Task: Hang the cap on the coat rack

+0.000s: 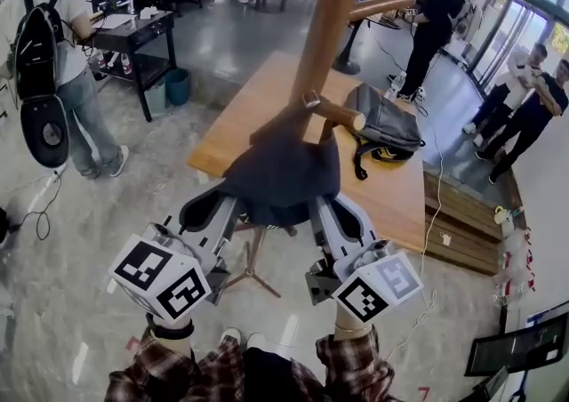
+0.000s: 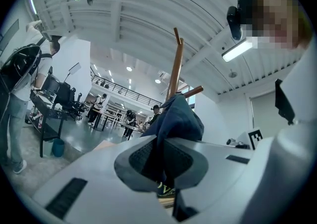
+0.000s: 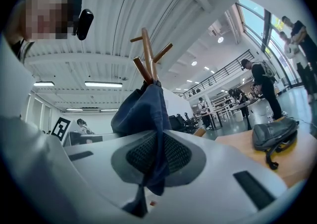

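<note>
A dark navy cap (image 1: pixel 283 173) hangs against the wooden coat rack pole (image 1: pixel 324 27), its top just under a short peg (image 1: pixel 338 113). My left gripper (image 1: pixel 222 209) is shut on the cap's lower left edge and my right gripper (image 1: pixel 324 209) is shut on its lower right edge. In the left gripper view the cap (image 2: pixel 176 119) rises from between the pads of the gripper (image 2: pixel 161 161) toward the pole (image 2: pixel 174 69) and a peg (image 2: pixel 193 90). The right gripper view shows the cap (image 3: pixel 141 111) pinched in the gripper (image 3: pixel 157 156) below the pole (image 3: pixel 147 52).
A wooden table (image 1: pixel 258 98) stands behind the rack with a grey backpack (image 1: pixel 384 124) on it. The rack's metal feet (image 1: pixel 253 271) spread on the floor below the cap. A black desk (image 1: pixel 133 36), a blue bin (image 1: pixel 178 86) and several people stand around.
</note>
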The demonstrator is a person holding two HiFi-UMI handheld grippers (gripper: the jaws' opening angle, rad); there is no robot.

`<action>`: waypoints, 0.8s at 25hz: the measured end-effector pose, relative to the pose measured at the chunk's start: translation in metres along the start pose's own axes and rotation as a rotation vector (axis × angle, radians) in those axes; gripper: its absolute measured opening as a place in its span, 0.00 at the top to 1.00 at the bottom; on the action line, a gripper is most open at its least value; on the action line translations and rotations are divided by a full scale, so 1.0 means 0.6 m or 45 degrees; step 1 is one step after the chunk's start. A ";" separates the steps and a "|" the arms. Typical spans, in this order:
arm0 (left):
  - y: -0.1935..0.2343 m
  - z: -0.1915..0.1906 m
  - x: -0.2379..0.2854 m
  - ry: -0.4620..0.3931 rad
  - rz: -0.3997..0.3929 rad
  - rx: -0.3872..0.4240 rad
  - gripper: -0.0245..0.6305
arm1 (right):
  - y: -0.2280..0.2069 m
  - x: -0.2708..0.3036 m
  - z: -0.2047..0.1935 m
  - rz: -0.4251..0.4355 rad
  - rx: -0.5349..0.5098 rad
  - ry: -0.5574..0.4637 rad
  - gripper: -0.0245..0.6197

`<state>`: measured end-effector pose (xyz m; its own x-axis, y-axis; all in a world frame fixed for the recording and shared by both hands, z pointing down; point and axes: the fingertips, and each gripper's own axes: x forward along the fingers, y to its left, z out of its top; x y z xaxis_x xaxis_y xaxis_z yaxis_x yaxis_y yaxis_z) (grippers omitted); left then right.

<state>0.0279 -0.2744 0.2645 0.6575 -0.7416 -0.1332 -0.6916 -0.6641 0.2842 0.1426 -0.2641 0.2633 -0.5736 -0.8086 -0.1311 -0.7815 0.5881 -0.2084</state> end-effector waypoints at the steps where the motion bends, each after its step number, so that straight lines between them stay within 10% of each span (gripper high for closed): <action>1: 0.001 0.000 0.000 -0.005 -0.001 -0.006 0.93 | 0.000 0.001 -0.001 -0.001 -0.003 -0.001 0.93; 20: -0.027 0.020 -0.032 0.003 -0.077 0.021 0.77 | 0.008 -0.047 0.033 -0.033 -0.100 -0.038 0.87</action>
<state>0.0226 -0.2504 0.2509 0.6989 -0.6999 -0.1474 -0.6552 -0.7092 0.2602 0.1600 -0.2388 0.2466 -0.5460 -0.8231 -0.1560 -0.8136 0.5654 -0.1358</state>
